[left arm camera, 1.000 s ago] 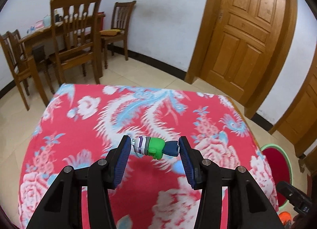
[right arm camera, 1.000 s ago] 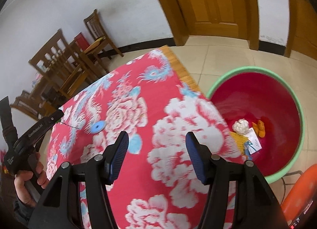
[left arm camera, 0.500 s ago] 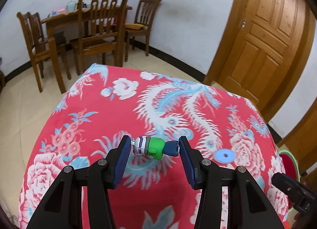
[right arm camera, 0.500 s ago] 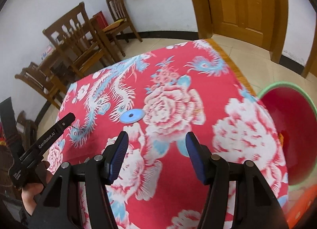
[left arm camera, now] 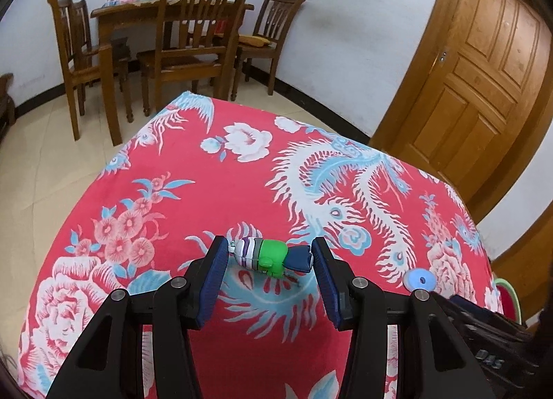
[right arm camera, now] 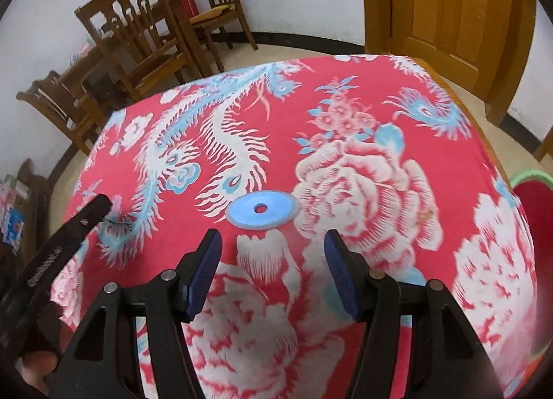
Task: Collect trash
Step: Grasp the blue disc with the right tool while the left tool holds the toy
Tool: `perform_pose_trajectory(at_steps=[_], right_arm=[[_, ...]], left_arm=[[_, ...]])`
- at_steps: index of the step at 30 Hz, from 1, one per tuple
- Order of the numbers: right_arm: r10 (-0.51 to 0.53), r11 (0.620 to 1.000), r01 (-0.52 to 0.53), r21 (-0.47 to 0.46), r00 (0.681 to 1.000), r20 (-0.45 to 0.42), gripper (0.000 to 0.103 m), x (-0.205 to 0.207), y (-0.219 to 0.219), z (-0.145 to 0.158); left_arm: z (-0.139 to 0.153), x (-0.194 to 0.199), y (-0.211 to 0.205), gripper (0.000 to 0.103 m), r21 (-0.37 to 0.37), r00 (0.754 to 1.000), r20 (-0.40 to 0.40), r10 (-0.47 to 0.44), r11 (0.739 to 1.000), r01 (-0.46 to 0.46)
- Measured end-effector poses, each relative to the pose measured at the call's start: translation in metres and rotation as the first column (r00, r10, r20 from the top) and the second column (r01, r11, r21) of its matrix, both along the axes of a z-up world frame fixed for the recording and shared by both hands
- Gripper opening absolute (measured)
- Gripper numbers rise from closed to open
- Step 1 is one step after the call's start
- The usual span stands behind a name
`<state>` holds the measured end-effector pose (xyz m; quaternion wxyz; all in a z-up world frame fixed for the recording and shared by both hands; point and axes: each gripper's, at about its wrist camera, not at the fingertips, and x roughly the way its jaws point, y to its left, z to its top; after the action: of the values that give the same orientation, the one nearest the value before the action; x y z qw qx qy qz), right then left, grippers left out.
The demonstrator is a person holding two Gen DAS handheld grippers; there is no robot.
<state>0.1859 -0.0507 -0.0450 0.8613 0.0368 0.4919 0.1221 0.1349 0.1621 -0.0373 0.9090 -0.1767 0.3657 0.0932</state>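
Right wrist view: the right gripper [right arm camera: 269, 260] hangs with jaws parted and empty, the blue disc [right arm camera: 261, 209] lying flat on the surface [right arm camera: 397, 105] just beyond them. The left gripper [left arm camera: 269, 260] has its jaws closed on a small toy figure [left arm camera: 273, 255]. The red basin [right arm camera: 534, 212] sits at far right. Being thin and flat, the disc may slide away under the pads.
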Motion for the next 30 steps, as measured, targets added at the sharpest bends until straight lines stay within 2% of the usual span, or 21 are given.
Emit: perform_pose_trajectory(at_steps=[7,14,16,18,24,30], right_arm=[[0.020,0.998,-0.017,-0.067,0.999,0.037,0.068,0.010,0.016,-0.004],[0.060,0.982,-0.045,-0.182,0.995,0.081,0.072,0.009,0.036,-0.010],[0.056,0.984,-0.042,-0.173,0.995,0.077,0.071,0.012,0.036,-0.010],[0.061,0.984,-0.046,-0.174,0.995,0.080,0.058,0.013,0.036,-0.009],[0.070,0.984,-0.054,-0.172,0.994,0.083,0.057,0.012,0.036,-0.008],[0.041,0.994,-0.034,-0.100,0.997,0.070,0.057,0.006,0.017,-0.002]], left_arm=[[-0.001,-0.001,0.003,0.051,-0.016,1.000,0.005,0.003,1.000,-0.003],[0.000,-0.002,0.003,0.051,-0.033,1.000,0.012,0.000,0.999,0.000],[-0.001,-0.002,0.004,0.051,-0.037,1.000,0.010,0.002,0.999,-0.002],[-0.001,-0.002,0.004,0.051,-0.040,1.000,0.009,0.002,0.999,-0.001],[-0.001,-0.003,0.003,0.051,-0.039,1.000,0.012,-0.001,0.999,0.001],[0.000,-0.003,0.001,0.051,-0.037,1.000,0.016,-0.005,0.999,0.005]])
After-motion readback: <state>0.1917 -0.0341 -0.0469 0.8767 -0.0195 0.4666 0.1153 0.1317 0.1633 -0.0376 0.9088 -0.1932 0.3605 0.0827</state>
